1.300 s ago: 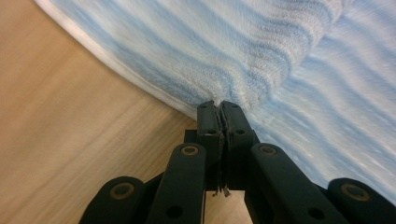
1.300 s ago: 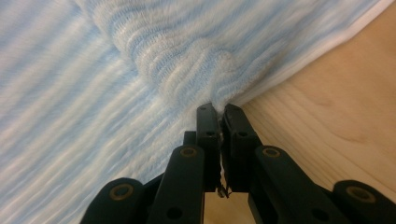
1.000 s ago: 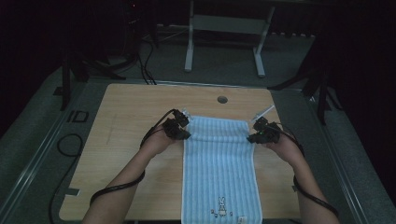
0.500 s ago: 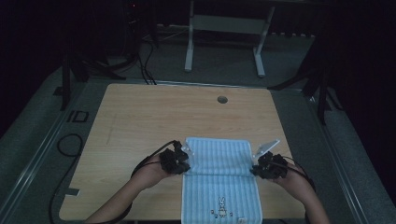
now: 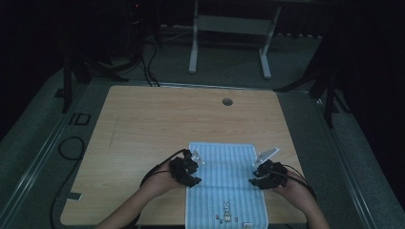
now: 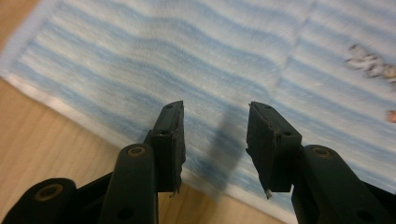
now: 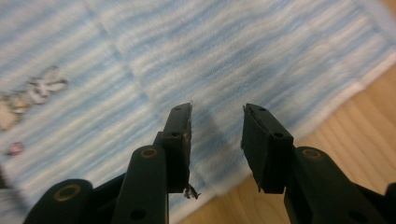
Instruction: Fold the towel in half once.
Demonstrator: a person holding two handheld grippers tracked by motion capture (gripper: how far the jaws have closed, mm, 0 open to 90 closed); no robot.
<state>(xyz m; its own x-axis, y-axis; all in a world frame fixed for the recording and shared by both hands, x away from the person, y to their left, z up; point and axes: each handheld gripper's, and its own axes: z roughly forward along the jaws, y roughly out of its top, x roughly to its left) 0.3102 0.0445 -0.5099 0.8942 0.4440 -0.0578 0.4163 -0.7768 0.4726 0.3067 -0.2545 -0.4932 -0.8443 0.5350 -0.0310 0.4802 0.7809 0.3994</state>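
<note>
A light blue striped towel [image 5: 223, 176] with a small rabbit picture lies flat on the wooden table [image 5: 143, 129], reaching to the near edge. My left gripper [image 5: 195, 172] hovers at the towel's left edge, and my right gripper [image 5: 253, 175] at its right edge. In the left gripper view the left gripper [image 6: 215, 140] stands open over the towel [image 6: 210, 60] with nothing between its jaws. In the right gripper view the right gripper [image 7: 217, 140] is open too, above the towel [image 7: 187, 51] near its border.
A round cable hole [image 5: 227, 101] sits near the table's far edge. A white desk frame [image 5: 229, 28] stands on the floor beyond. Cables [image 5: 71, 148] lie on the floor at the left.
Both grippers have come toward the person, from the towel's far corners to its middle edges. The towel's far part now lies folded nearer, and both jaws are open.
</note>
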